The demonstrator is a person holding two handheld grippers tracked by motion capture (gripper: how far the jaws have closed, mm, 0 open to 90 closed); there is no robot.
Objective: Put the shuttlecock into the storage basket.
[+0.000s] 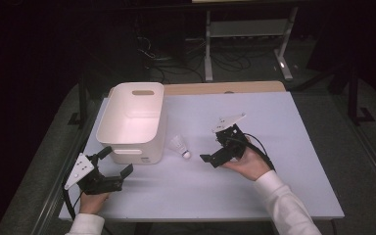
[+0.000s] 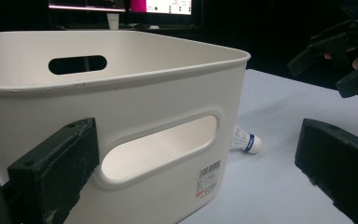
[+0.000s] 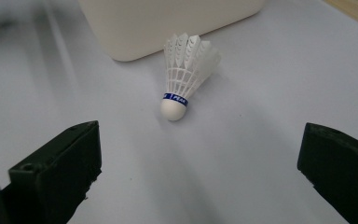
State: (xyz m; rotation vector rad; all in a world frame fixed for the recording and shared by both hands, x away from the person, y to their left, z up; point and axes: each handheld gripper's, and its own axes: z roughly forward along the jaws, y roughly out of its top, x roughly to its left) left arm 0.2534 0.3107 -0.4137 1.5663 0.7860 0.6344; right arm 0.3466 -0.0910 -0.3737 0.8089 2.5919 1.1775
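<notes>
A white shuttlecock (image 1: 180,147) with a blue band lies on its side on the white table (image 1: 254,186), just right of a white plastic bin (image 1: 132,120). In the right gripper view the shuttlecock (image 3: 182,79) has its cork pointing toward my right gripper (image 3: 200,158), whose jaws stand wide open a short way from it. In the high view my right gripper (image 1: 214,148) sits just right of the shuttlecock. My left gripper (image 1: 117,160) is open at the bin's near left corner. In the left gripper view its jaws (image 2: 200,154) frame the bin's handle wall (image 2: 121,93), with the shuttlecock (image 2: 244,140) beyond.
The bin (image 3: 168,23) looks empty and has slot handles on its end walls. The other gripper (image 2: 340,60) shows at the top right of the left gripper view. A wooden strip (image 1: 225,88) runs along the table's far edge, with dark floor and cables beyond.
</notes>
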